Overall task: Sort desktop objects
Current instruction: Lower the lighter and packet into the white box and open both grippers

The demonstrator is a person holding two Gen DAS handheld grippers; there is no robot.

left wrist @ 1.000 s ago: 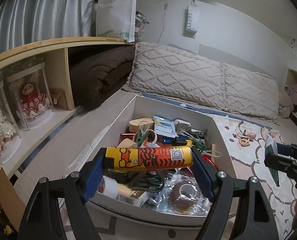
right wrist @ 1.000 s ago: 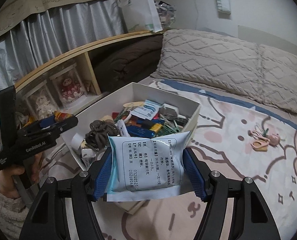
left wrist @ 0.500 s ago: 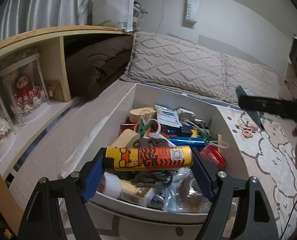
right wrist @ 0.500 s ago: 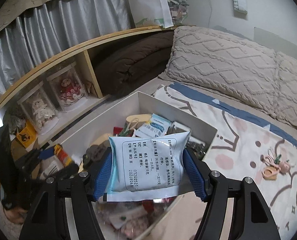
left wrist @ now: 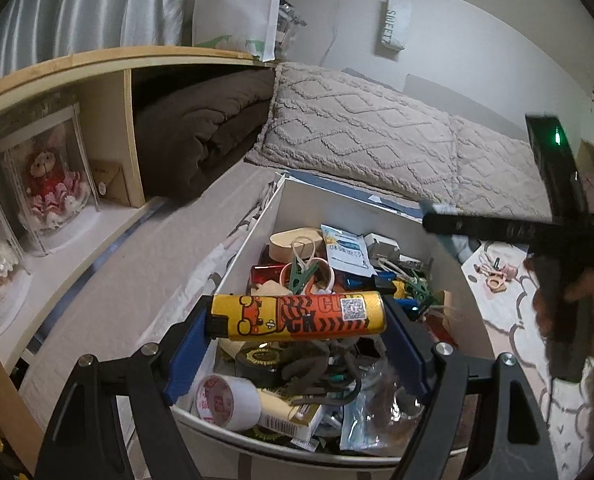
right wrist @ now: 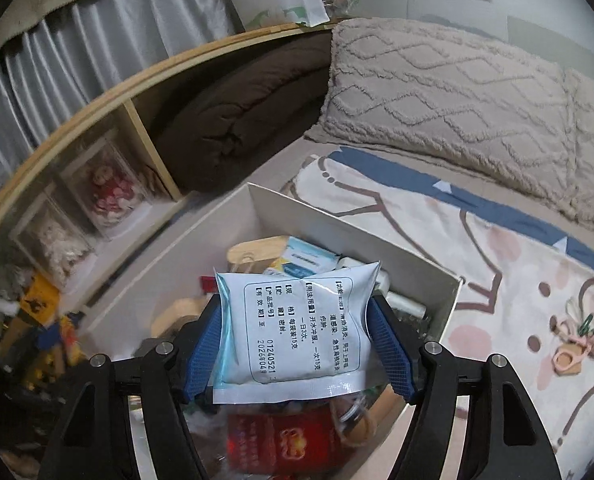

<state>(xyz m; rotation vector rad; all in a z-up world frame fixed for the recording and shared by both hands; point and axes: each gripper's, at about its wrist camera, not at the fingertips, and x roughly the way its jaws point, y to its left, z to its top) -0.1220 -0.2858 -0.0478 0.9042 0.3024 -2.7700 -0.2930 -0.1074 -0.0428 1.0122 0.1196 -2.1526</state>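
Observation:
My left gripper (left wrist: pixel 297 318) is shut on a yellow and orange lighter (left wrist: pixel 297 314), held crosswise above the near end of a white box (left wrist: pixel 357 206) crammed with small items. Over the same white box (right wrist: pixel 337 220), my right gripper (right wrist: pixel 297 344) is shut on a pale blue sachet (right wrist: pixel 293 332) with printed text, pinched by its side edges. In the left wrist view the right gripper's black body (left wrist: pixel 557 216) reaches in from the right, held by a hand (left wrist: pixel 569 292). The left gripper is only a blur at the lower left of the right wrist view.
The box holds a tape roll (left wrist: pixel 225 396), a green clip (left wrist: pixel 301 274), another sachet (left wrist: pixel 347 250) and a red pack (right wrist: pixel 285 444). It sits on a patterned bedspread (right wrist: pixel 497 248) with pink hair clips (right wrist: pixel 573 344). Shelves with boxed dolls (left wrist: pixel 53 184) stand left, pillows (left wrist: pixel 377 136) behind.
The right gripper has carried the sachet leftward from beside the box to above its contents. The left gripper has shifted a little over the box, the lighter still in it.

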